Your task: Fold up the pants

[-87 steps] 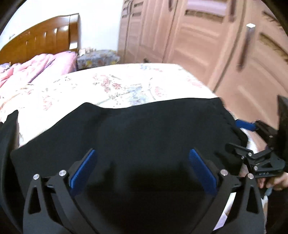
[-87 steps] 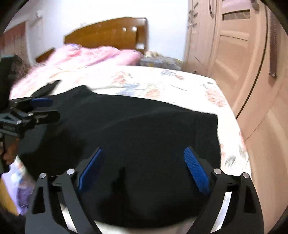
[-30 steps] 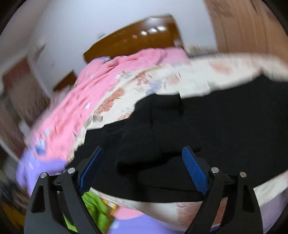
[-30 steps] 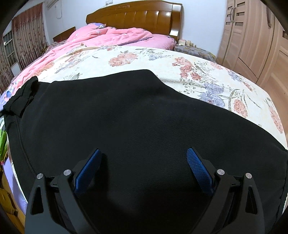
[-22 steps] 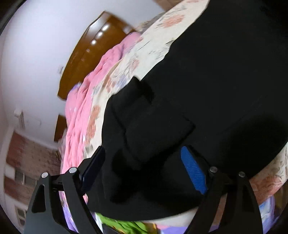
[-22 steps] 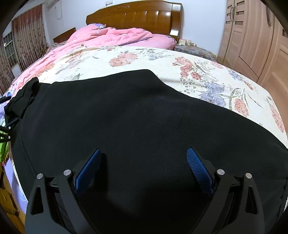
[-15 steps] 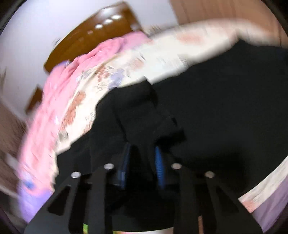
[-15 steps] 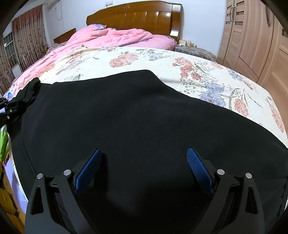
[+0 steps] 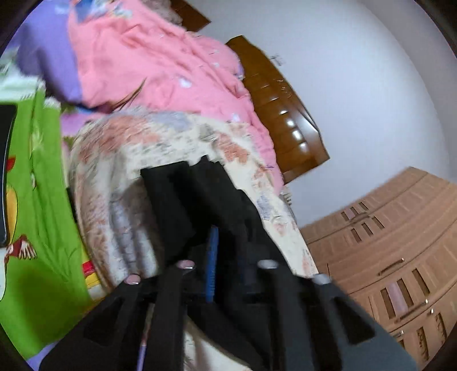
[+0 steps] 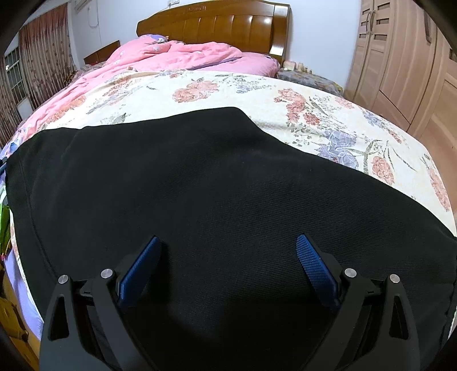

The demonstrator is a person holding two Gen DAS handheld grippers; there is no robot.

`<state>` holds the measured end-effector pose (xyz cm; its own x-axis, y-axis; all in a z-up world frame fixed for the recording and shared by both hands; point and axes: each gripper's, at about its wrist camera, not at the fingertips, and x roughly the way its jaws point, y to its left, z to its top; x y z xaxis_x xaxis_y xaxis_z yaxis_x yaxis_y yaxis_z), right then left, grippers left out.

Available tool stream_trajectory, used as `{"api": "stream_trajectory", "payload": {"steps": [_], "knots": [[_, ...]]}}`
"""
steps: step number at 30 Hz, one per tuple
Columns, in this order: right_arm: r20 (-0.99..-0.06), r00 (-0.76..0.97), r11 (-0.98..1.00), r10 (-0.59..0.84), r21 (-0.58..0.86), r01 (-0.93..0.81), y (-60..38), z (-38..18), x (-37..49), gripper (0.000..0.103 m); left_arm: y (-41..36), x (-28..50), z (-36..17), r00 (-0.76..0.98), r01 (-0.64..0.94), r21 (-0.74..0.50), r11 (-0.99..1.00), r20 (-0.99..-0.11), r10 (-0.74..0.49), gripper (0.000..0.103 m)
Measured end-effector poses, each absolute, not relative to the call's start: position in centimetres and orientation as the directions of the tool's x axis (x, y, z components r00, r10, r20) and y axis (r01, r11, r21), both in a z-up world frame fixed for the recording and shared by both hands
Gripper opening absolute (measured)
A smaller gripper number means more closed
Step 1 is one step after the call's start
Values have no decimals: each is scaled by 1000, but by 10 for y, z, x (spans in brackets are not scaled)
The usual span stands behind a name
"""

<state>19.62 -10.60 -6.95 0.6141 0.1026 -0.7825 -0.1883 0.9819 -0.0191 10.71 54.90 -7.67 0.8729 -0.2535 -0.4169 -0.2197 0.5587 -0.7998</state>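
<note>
- Left tongs: fingers drawn close together, clamped on a bunched end of the black pants; the cloth rises ahead of the tips, and 1 blue pad shows against the fabric.
- Right tongs: spread wide, holding nothing, 2 blue pads hovering just above the pants.
- Pants lie spread flat on the bed's floral sheet, directly under and ahead of the right tongs.
- Beyond the pants: pink quilt, then the wooden headboard.
- Right of the right tongs: wooden wardrobe.
- Left view is tilted and motion-blurred.
</note>
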Motion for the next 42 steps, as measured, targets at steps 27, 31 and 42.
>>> {"api": "stream_trajectory", "payload": {"steps": [27, 31, 42], "knots": [[-784, 613, 982, 100, -21, -187, -105, -70, 197, 92, 535, 102, -60, 800, -224, -658, 719, -546, -251, 14], [-785, 611, 982, 101, -20, -188, -106, -70, 197, 92, 526, 103, -80, 798, -209, -603, 770, -561, -223, 23], [-714, 658, 923, 239, -43, -382, -35, -32, 156, 93, 420, 92, 1, 838, -149, -229, 962, -546, -1, 98]]}}
